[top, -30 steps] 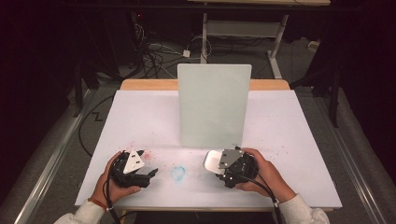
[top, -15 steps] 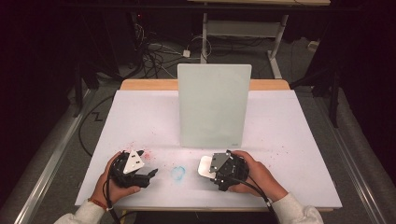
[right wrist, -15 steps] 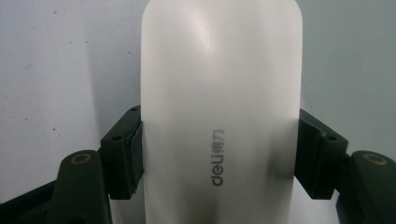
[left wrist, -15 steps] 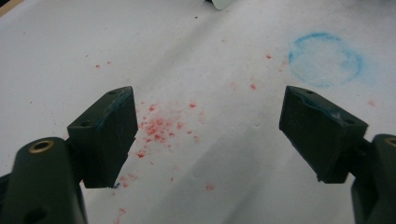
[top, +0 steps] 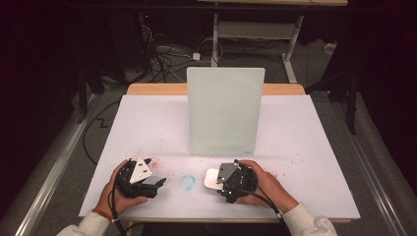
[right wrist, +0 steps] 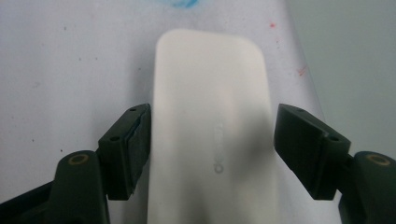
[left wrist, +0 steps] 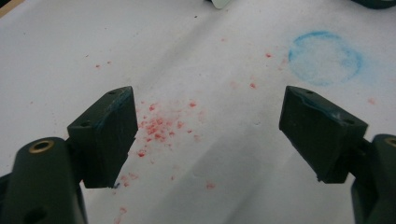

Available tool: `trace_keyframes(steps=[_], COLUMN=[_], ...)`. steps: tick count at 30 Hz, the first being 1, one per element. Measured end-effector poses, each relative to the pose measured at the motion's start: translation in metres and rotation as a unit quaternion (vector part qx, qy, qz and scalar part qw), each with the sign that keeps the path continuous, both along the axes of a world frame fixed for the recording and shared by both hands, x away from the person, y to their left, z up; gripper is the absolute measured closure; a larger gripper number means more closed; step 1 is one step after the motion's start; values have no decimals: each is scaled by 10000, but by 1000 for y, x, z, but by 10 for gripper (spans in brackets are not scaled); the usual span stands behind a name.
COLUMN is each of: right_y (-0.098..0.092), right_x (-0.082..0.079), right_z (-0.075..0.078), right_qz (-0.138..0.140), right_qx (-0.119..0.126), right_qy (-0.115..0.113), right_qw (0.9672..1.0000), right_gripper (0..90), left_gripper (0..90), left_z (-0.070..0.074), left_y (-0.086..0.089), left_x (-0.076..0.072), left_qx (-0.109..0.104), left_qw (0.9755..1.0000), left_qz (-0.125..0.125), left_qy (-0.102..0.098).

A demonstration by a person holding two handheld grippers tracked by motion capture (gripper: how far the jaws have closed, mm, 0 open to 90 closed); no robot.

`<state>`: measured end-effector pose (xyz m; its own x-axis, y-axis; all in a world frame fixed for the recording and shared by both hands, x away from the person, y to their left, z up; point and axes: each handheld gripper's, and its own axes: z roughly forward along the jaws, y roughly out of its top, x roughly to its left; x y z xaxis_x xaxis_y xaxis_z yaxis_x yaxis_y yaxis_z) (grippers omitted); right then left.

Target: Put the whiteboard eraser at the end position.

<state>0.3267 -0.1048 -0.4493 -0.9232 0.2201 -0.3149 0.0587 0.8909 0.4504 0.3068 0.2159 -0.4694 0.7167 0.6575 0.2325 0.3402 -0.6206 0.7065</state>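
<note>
The left gripper (top: 158, 184) lies low on the white table cover (top: 147, 128), near its front left corner, held by the person's left hand (top: 120, 189). Its jaws stand wide apart with nothing between them, over a patch of red specks (left wrist: 159, 128). Just to the right of it is a blue chalk ring (top: 187, 182), drawn on the cover.

Further right, the right gripper (top: 212, 180) is held by the right hand (top: 263, 184) and points to the left, toward the ring. Its jaws are clamped on a white rounded block (right wrist: 212, 135), perhaps an eraser; in the high view the block (top: 212, 178) sits flat on the cover, close to the ring.

Behind both hands a pale board (top: 224, 111) stands upright at the middle of the table. The front edge of the table is near the wrists, and wide free surface lies to the right.
</note>
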Motion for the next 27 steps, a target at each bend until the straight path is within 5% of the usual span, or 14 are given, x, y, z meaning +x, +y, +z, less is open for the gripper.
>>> trace_keyframes(steps=[5,13,27], right_y=[-6,-11,-28], right_x=[-1,-2,5], right_z=[7,12,25], right_qz=[-30,-86,-603], right_qx=[327,504,1091], right_qy=[-26,-164,-547], right_qw=[9995,9986,9907], right_gripper=[305,321,315], left_gripper=[190,190,191], left_z=[0,0,0], left_y=[0,0,0], left_x=[0,0,0], left_qx=[19,19,16], left_qw=[10000,10000,10000], left_qz=[-14,-18,-8], left_qy=[-12,-7,-23])
